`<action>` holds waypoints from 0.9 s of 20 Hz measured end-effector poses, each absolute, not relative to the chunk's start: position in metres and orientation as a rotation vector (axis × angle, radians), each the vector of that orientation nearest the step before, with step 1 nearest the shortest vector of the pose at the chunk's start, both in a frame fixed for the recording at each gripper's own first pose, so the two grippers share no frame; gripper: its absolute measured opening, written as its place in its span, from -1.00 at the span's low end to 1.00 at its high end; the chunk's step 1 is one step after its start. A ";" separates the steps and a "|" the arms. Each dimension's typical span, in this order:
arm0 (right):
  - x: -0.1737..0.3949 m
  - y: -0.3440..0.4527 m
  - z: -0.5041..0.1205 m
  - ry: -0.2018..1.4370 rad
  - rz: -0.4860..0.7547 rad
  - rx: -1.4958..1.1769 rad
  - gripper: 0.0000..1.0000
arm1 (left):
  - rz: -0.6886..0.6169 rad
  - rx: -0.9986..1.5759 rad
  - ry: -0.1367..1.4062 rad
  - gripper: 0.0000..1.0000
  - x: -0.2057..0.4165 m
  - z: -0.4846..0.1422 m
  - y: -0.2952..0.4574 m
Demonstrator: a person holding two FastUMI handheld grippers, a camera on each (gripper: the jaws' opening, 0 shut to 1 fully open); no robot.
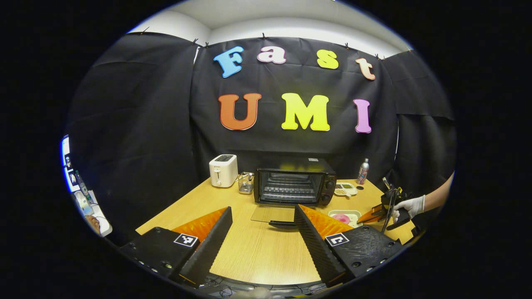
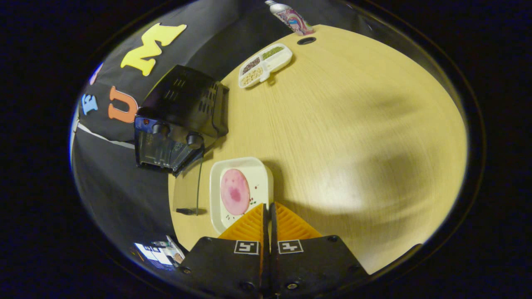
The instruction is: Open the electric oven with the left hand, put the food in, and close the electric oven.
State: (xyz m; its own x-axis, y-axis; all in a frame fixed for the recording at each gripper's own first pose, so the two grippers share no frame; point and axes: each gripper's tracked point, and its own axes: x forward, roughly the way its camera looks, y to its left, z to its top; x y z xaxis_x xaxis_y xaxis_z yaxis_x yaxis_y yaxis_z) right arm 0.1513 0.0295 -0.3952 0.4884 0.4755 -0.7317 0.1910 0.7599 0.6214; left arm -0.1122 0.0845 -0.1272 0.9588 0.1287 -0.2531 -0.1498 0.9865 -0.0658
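We find the oven [image 1: 294,182] at the back of the bench [image 1: 257,249] with its glass door [image 1: 272,214] already folded down flat towards us, the cavity and rack exposed. The food [image 2: 235,192], a pink round slice, lies on a white plate [image 2: 262,174] on the bench just to the right of the lowered door, in front of the oven's knob side.

The deciding relation: the plate sits directly ahead of the right tool [image 2: 268,211], its near rim touching or just under the fingertips, while the oven mouth lies off to that tool's left. We judge the right tool the nearer by far. Its fingers stand pressed together with nothing visibly between them, so the food is not yet gripped. It is held by a gloved hand [image 1: 409,206] and angled steeply down at the bench.

The left tool [image 1: 264,220] is held back from the door, level, fingers spread wide apart and empty, aimed at the oven front.
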 end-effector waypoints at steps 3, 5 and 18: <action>0.146 0.031 -0.376 1.008 0.162 0.755 -0.99 | 0.128 -0.075 0.246 0.91 -0.104 -0.123 0.084; 0.140 0.042 -0.365 0.988 0.159 0.786 -0.99 | 0.121 -0.070 0.243 0.92 -0.101 -0.118 0.087; 0.166 0.197 -0.335 0.853 0.012 1.096 -0.93 | 0.174 -0.048 0.253 0.91 -0.111 -0.093 0.147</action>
State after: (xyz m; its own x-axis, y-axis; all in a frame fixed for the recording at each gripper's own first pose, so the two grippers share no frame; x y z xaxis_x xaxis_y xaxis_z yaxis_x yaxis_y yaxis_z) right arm 0.1661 0.1970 -0.3349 0.6910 0.4053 -0.5985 0.3885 0.4900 0.7804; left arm -0.1112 0.1473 -0.0928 0.9532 0.1651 -0.2533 -0.1771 0.9839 -0.0252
